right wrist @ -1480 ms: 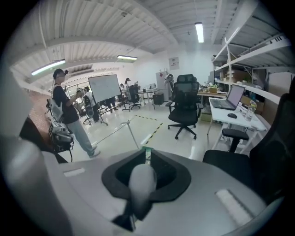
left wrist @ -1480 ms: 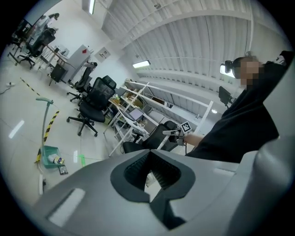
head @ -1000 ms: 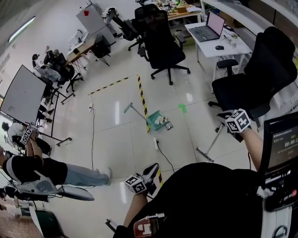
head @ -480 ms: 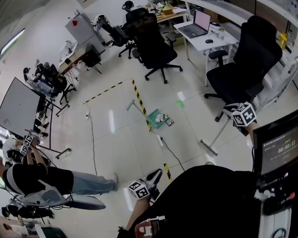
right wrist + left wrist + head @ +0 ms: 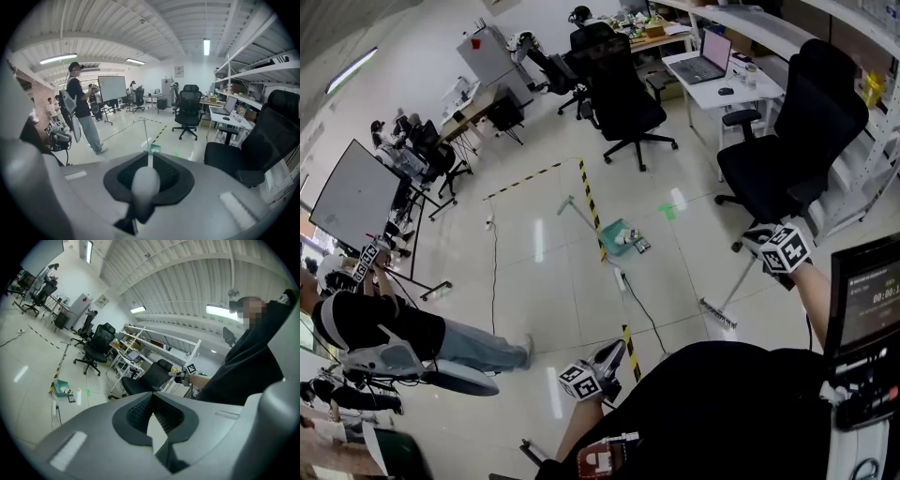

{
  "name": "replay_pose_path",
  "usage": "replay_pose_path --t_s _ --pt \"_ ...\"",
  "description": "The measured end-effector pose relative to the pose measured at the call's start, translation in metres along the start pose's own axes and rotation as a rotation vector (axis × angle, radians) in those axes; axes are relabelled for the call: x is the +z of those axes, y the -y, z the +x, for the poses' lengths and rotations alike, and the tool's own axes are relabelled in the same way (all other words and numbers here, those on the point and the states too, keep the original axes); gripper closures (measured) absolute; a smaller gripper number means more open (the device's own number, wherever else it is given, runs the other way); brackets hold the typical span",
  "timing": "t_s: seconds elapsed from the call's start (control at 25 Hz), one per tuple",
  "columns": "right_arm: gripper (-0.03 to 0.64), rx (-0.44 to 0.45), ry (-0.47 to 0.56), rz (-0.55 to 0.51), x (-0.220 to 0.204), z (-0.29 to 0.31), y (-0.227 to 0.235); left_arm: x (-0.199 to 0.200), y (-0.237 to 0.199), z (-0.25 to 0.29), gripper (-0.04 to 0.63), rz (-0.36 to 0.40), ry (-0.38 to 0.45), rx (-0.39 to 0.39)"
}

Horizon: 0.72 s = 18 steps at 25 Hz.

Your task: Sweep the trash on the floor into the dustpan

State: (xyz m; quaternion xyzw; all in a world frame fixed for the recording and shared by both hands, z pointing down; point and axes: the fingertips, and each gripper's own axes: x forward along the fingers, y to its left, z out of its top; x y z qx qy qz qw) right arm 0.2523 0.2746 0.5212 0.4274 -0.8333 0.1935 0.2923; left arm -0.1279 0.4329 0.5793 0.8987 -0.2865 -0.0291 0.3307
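Head view: R gripper (image 5: 761, 246), out at the right by a black chair (image 5: 787, 141), has its fingers clamped on the broom (image 5: 736, 286) handle, brush end down by the floor (image 5: 534, 281). L gripper (image 5: 607, 356) sits low, close to the person's body, w/ nothing in it. Green dustpan (image 5: 617, 236) lies mid-room on the floor against the yellow-black tape (image 5: 589, 202), trash (image 5: 626, 242) in it, long handle slanting up-left. It is well apart from the brush. A power strip (image 5: 617, 279) lies near, on the person's side of it. Another person (image 5: 384, 328) stands at left near a whiteboard (image 5: 352, 192). A laptop (image 5: 710, 58) sits on a table (image 5: 750, 91) at top right. L gripper view: fingers together at the tips, nothing between. Dustpan is far off at left, R gripper w/ its marker cube beyond. R gripper view: fingers shut tight on the broom handle, its rounded end poking back toward the camera. Dustpan is straight ahead across the floor.
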Motion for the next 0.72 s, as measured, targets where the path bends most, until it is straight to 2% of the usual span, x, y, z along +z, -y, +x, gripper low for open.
replay_pose_path --t_s 0.28,0.44,0.72 --pt "0.584 0.032 -0.005 -0.041 -0.021 -0.013 -0.001 -0.016 0.037 0.012 0.595 0.012 0.001 0.027" --pt "0.584 0.018 -0.017 -0.029 -0.030 -0.006 -0.009 -0.024 0.024 -0.004 0.595 0.015 -0.008 0.028" --pt "0.584 -0.002 -0.021 -0.019 -0.014 0.015 -0.052 0.009 0.000 -0.048 0.595 0.060 -0.016 -0.014"
